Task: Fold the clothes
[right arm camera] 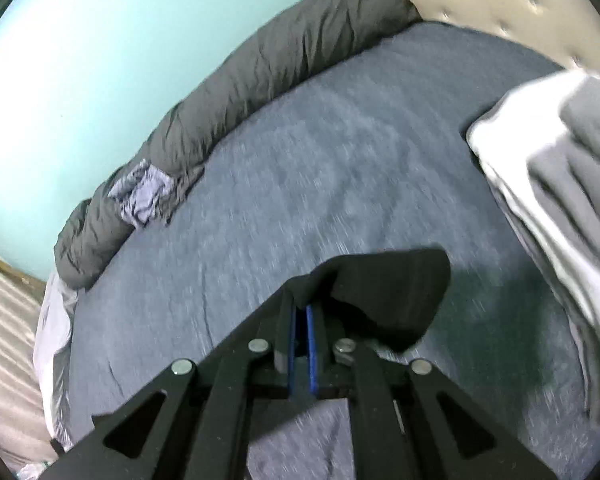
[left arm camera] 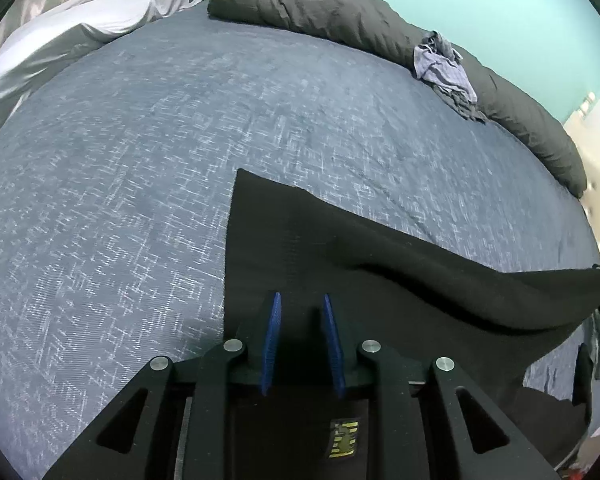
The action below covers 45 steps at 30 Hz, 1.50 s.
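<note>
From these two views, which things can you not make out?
- Left tongs: black cloth lies between the pads; whether they pinch it is unclear.
- The cloth's type and full shape: cut off at the left view's right edge.
- Lilac garment: crumpled, small, blurred in the right view.

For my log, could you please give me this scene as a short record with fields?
surface: bed, blue patterned cover
garment: black cloth, partly lifted
left gripper: fingers apart, cloth draped over them
right gripper: shut on black cloth
other clothes: crumpled lilac garment by the rolled grey duvet
</note>
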Available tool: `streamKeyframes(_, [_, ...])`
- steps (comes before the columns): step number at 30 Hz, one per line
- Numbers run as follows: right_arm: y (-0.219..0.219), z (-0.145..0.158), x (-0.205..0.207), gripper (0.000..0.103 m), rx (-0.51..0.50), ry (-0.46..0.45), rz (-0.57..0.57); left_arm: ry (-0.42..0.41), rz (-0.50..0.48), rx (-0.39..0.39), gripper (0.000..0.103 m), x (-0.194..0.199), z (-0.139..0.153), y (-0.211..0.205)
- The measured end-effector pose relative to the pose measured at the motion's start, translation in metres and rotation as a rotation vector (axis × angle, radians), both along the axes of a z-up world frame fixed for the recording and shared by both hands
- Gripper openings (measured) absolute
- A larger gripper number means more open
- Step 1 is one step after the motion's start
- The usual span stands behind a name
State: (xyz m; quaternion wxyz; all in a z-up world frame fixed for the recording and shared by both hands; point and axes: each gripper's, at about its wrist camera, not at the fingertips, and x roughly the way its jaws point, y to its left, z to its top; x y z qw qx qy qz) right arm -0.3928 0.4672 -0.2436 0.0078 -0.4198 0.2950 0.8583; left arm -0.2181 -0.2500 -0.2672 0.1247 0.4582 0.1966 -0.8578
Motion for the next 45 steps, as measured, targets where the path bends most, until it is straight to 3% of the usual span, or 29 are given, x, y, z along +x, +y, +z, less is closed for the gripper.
streamKeyframes(1, [0.000,0.002,-0.010,0.008,-0.009,0.004,-0.004,-0.001,-0.003,-0.001,0.025,0.000,0.000,0.001])
streamKeyframes(3, [0.000,0.009,-0.019,0.008,0.088,0.021,-0.067,-0.003,-0.012,-0.003,0.027,0.001,0.000,0.004])
streamKeyframes(4, [0.000,0.010,-0.018,0.013,0.113,0.033,-0.070,-0.004,-0.018,-0.004,0.030,0.001,-0.001,0.005])
streamKeyframes(7, [-0.003,0.005,-0.015,0.039,0.158,0.044,-0.041,-0.014,-0.035,-0.011,0.035,0.001,-0.005,0.007])
streamKeyframes(8, [-0.003,-0.001,-0.013,0.043,0.171,0.029,-0.026,-0.018,-0.037,-0.016,0.035,0.002,-0.007,0.007])
streamKeyframes(11, [0.005,-0.029,0.008,0.043,0.183,-0.035,-0.029,-0.024,-0.018,-0.017,0.036,0.003,-0.013,0.002])
streamKeyframes(16, [0.000,-0.075,0.052,0.044,0.100,-0.103,0.029,-0.017,-0.016,-0.002,0.036,0.012,-0.011,0.001])
streamKeyframes(18, [-0.007,-0.087,0.075,0.045,0.109,-0.131,0.068,-0.011,-0.025,-0.002,0.039,0.019,-0.006,0.004])
streamKeyframes(20, [-0.014,-0.095,0.102,0.049,0.119,-0.145,0.107,-0.010,-0.024,0.012,0.048,0.029,-0.001,0.005])
streamKeyframes(24, [-0.025,-0.108,0.150,0.055,0.133,-0.201,0.180,-0.025,-0.048,0.025,0.052,0.054,0.009,0.011])
streamKeyframes(29, [-0.038,-0.106,0.189,0.056,0.128,-0.220,0.216,-0.044,-0.044,0.037,0.054,0.091,0.013,0.016])
streamKeyframes(37, [-0.089,-0.095,0.200,0.058,0.148,-0.241,0.328,-0.131,-0.024,0.069,0.059,0.136,-0.007,0.022])
streamKeyframes(40, [-0.115,-0.093,0.204,0.060,0.202,-0.241,0.371,-0.145,-0.013,0.076,0.060,0.147,-0.014,0.024])
streamKeyframes(45, [-0.125,-0.106,0.209,0.061,0.374,-0.290,0.394,-0.162,-0.026,0.097,0.060,0.161,-0.024,0.026])
